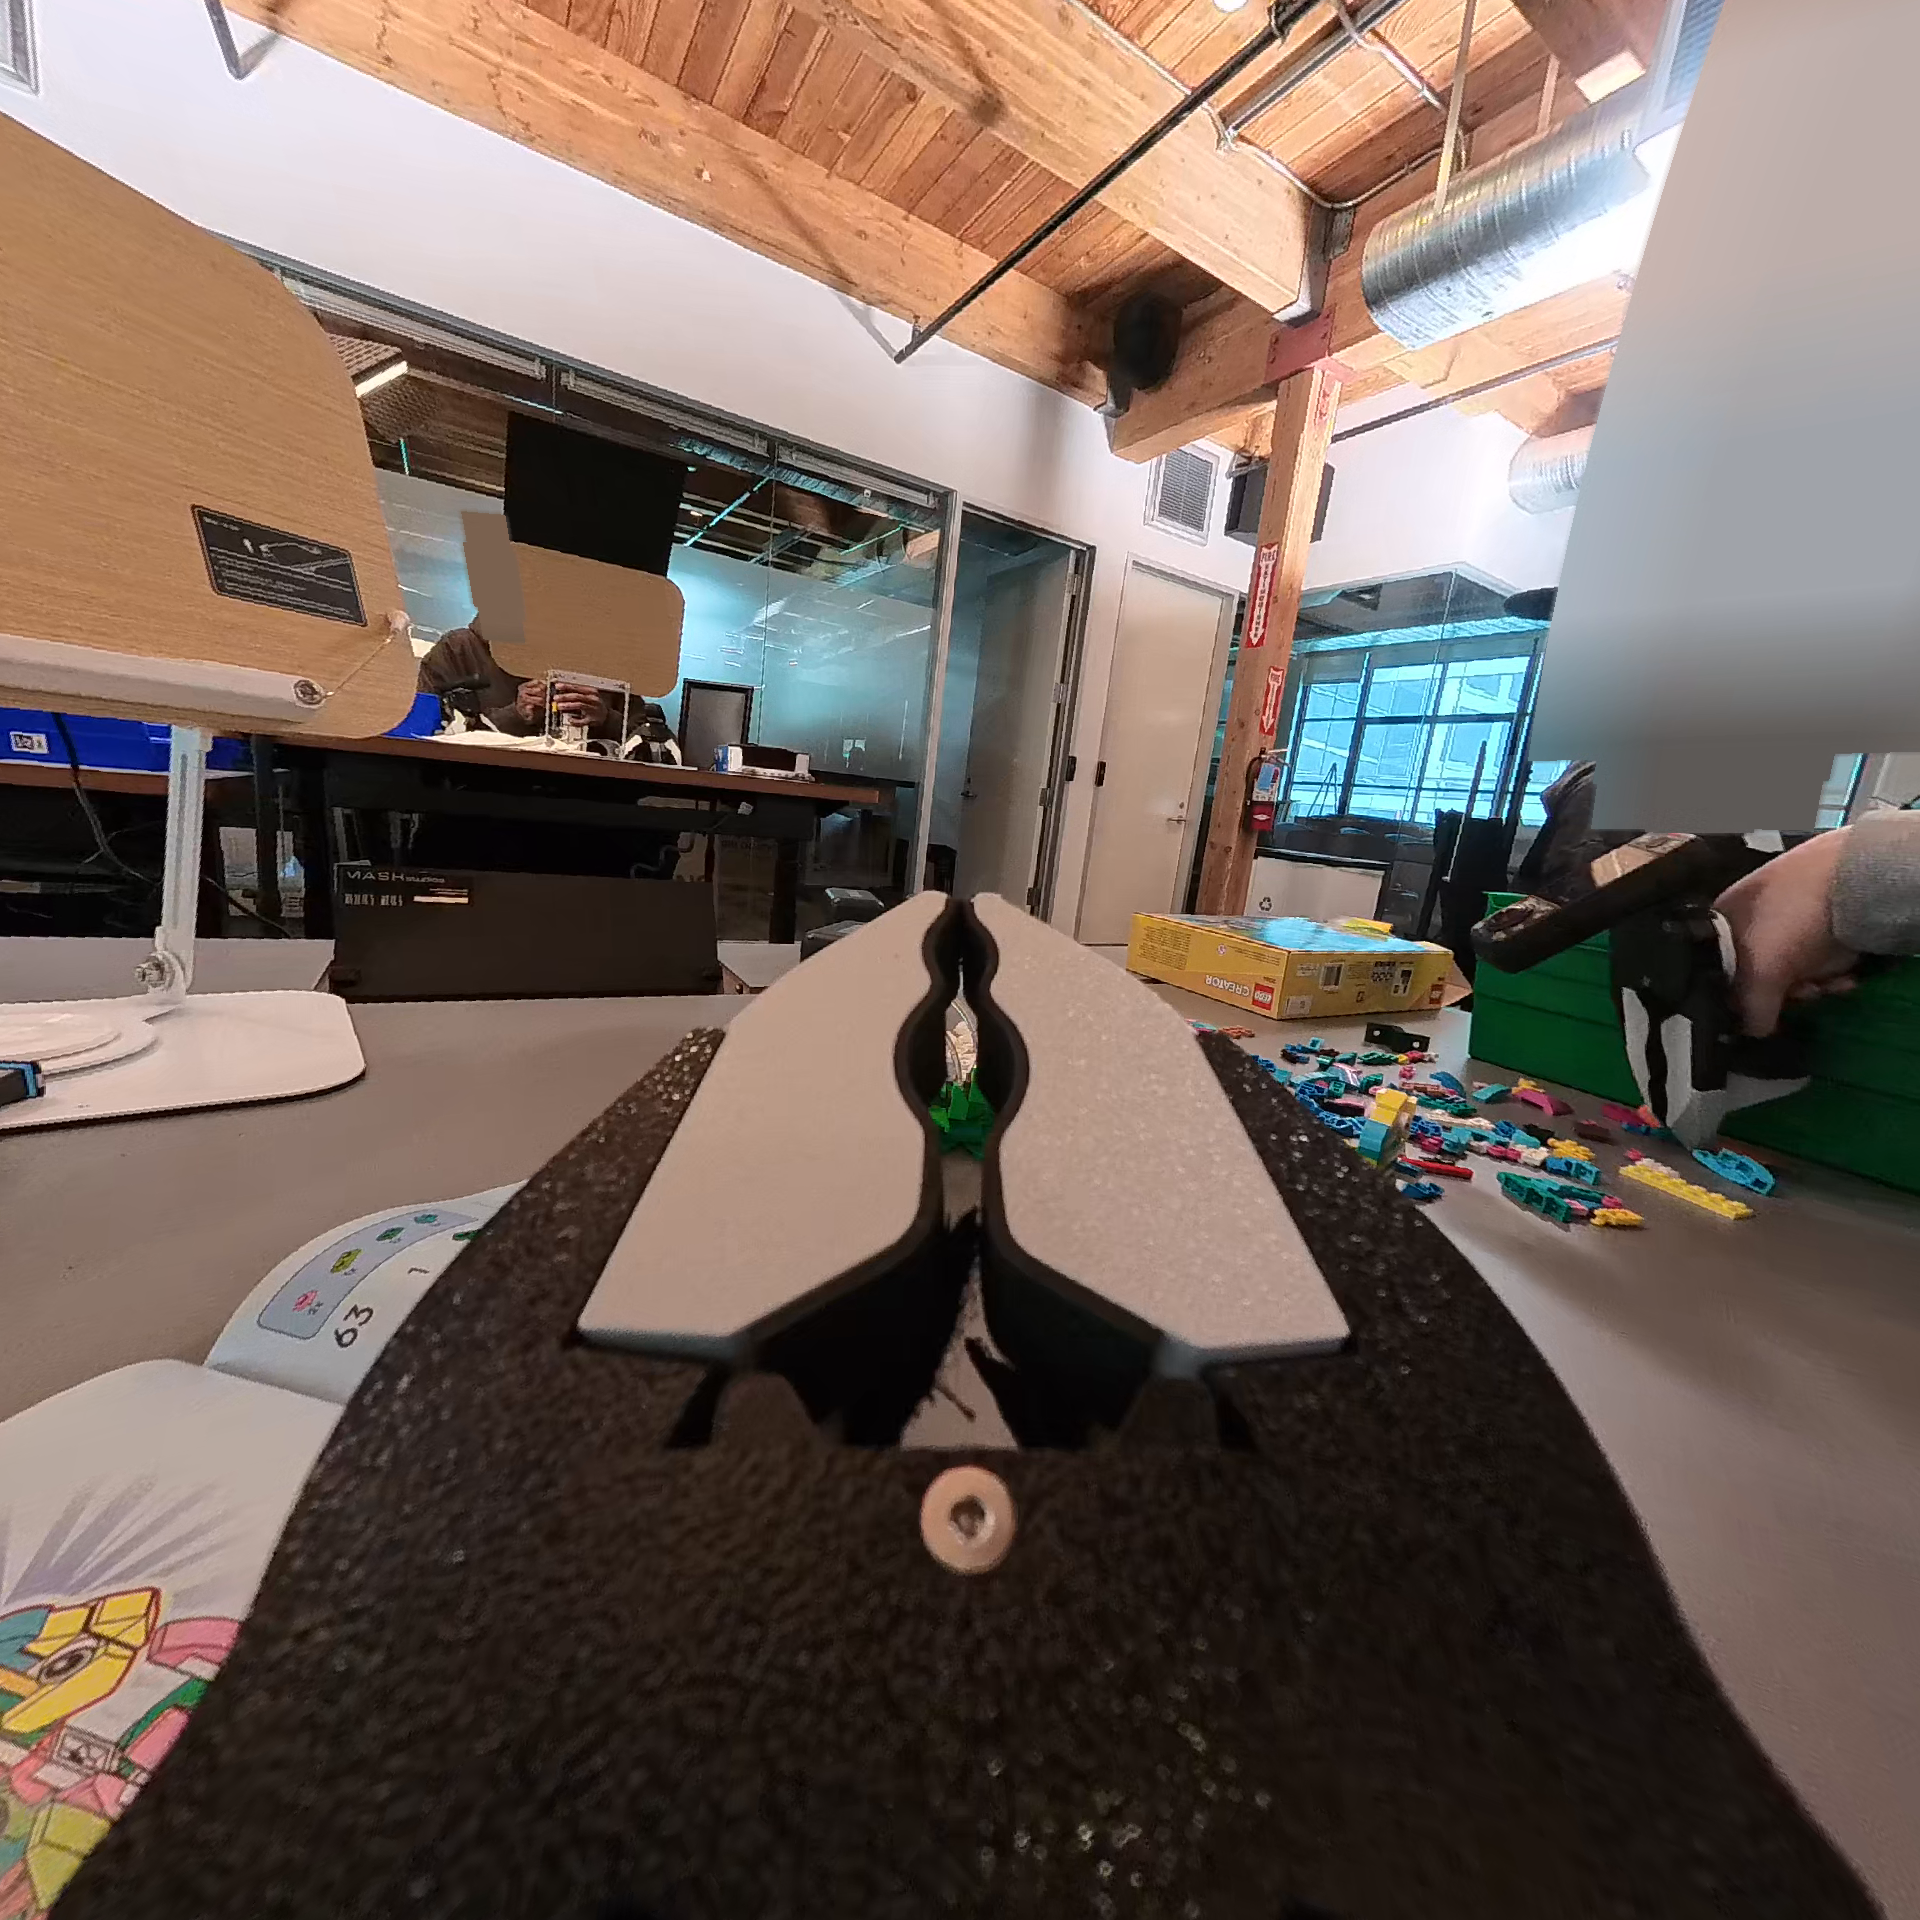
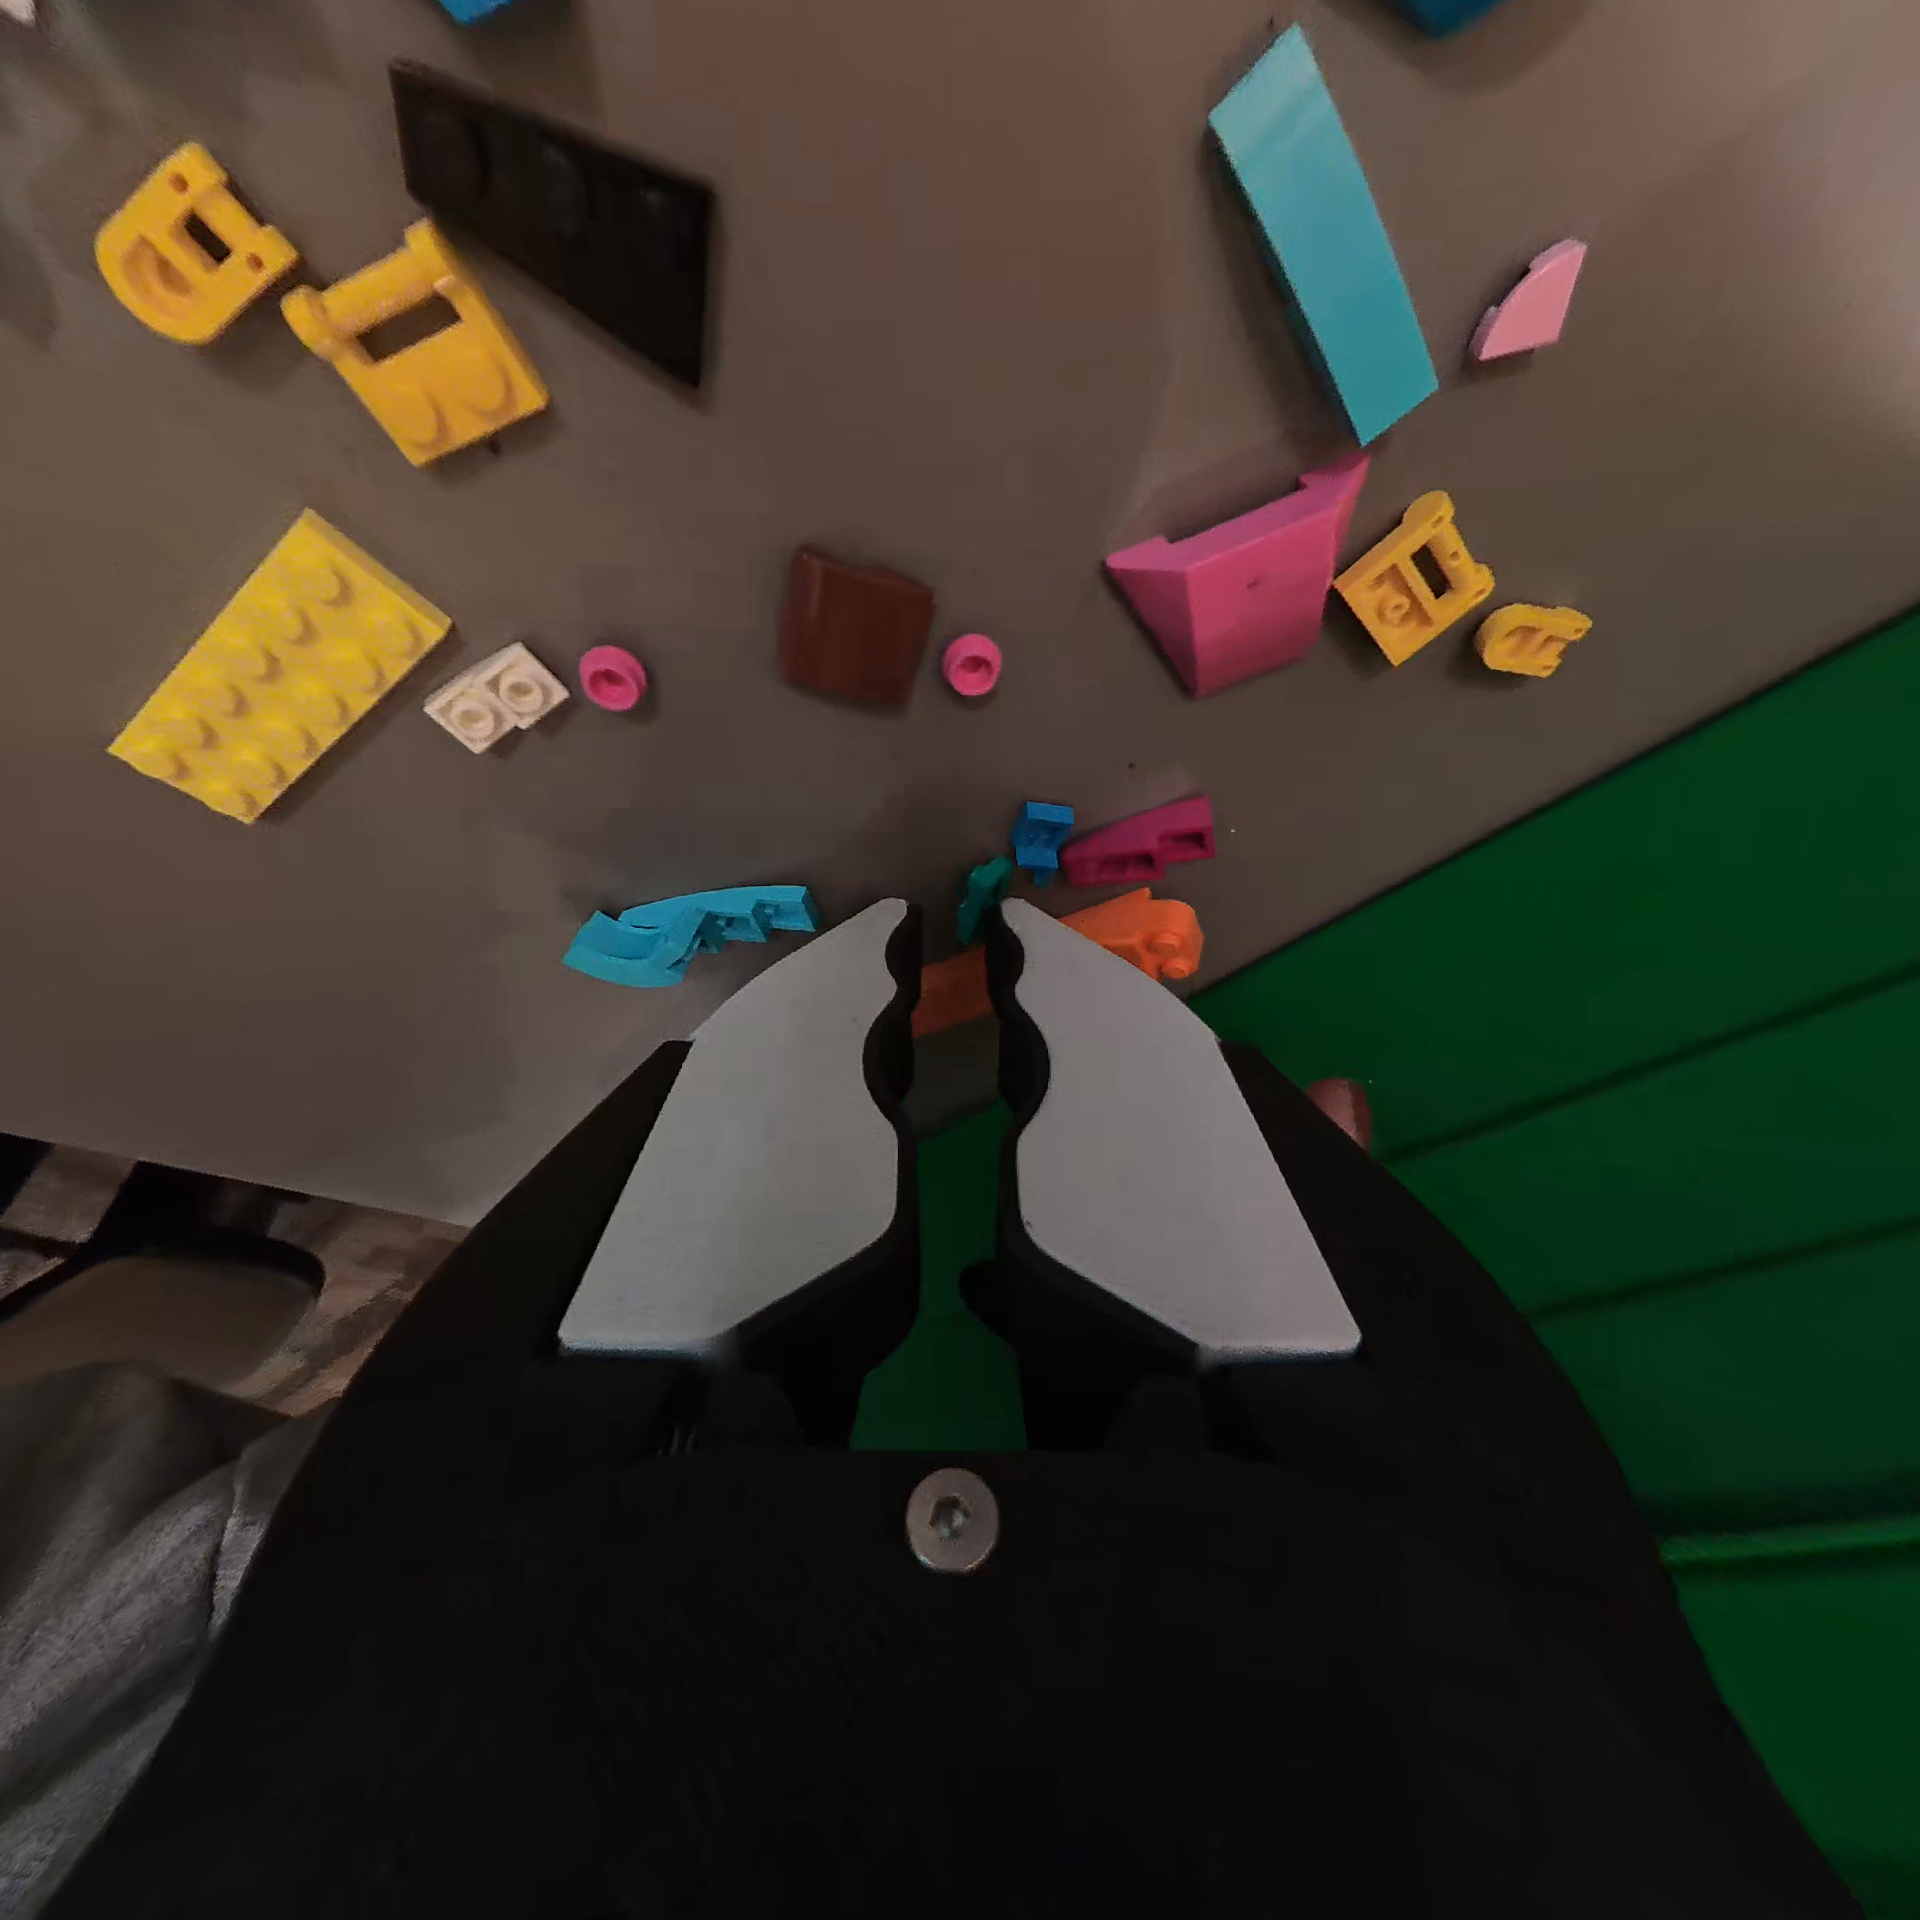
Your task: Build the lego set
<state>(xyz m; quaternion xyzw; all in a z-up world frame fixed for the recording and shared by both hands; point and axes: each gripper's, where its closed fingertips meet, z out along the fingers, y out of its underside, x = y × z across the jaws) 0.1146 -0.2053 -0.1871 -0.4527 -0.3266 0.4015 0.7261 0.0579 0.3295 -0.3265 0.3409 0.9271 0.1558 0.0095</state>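
Seemingly mid-pick, the right gripper (image 2: 954, 914), jaws slightly parted, hovers over a small teal piece (image 2: 982, 891) and must close, while the left gripper (image 1: 964, 914), jaws nearly shut, waits.

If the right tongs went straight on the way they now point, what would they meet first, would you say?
Probably the small teal lego piece just ahead of the right tongs, with the orange lego piece right beside it; depth is hard to judge.

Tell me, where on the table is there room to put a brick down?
Bare grey table lies between the black plate, the yellow plate and the brown tile. Another bare stretch sits below the blue curved piece. It is crowded at the right gripper, beside the green bin.
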